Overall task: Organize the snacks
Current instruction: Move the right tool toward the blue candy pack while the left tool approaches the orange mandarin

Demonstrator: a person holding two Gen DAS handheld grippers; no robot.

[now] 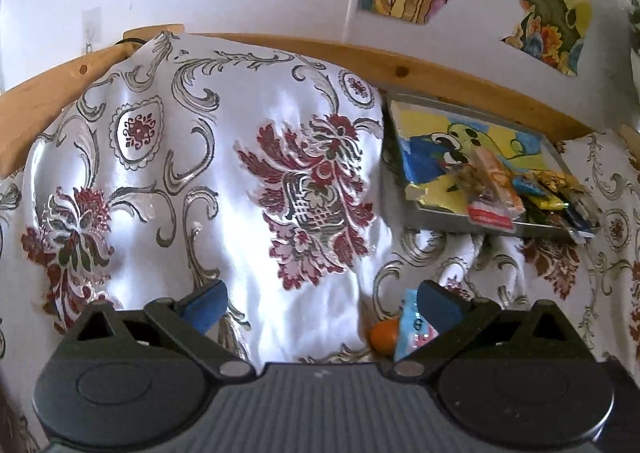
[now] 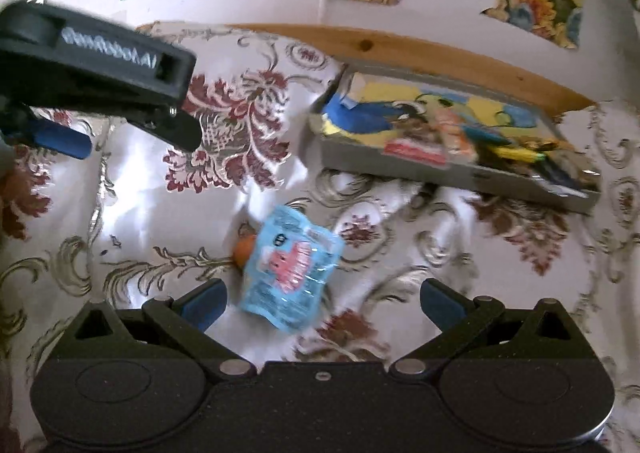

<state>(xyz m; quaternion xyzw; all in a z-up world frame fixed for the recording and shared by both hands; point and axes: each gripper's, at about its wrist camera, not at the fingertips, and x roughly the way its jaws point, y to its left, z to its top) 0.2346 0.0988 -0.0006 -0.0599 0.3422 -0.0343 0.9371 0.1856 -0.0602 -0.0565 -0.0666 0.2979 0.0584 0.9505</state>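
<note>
Right wrist view: right gripper (image 2: 322, 303) has its fingers spread wide, nothing held. A blue snack packet (image 2: 290, 267) with pink print lies flat on the floral cloth (image 2: 400, 273) just ahead of the fingers, roughly between them but nearer the left one, not touching either. A small orange round thing (image 2: 244, 249) sits touching the packet's far left edge, partly hidden under it; can't tell what it is. The left gripper (image 2: 60, 141) shows at upper left, hovering over the cloth, well apart from the packet. The grey tray (image 2: 452, 173) is at upper right by the wooden rail (image 2: 400, 43), with a painted picture inside and a pile of mixed snack wrappers (image 2: 460, 133) bunched toward its right end.

Left wrist view: left gripper (image 1: 322, 303) fingers also wide open, empty, over bare cloth. The blue packet (image 1: 412, 327) and the orange thing (image 1: 382, 337) peek out just beside the right finger, mostly hidden behind it. Tray (image 1: 424, 209) at right, wrappers (image 1: 496, 189) heaped in its near right corner. Drawings on the wall behind.
</note>
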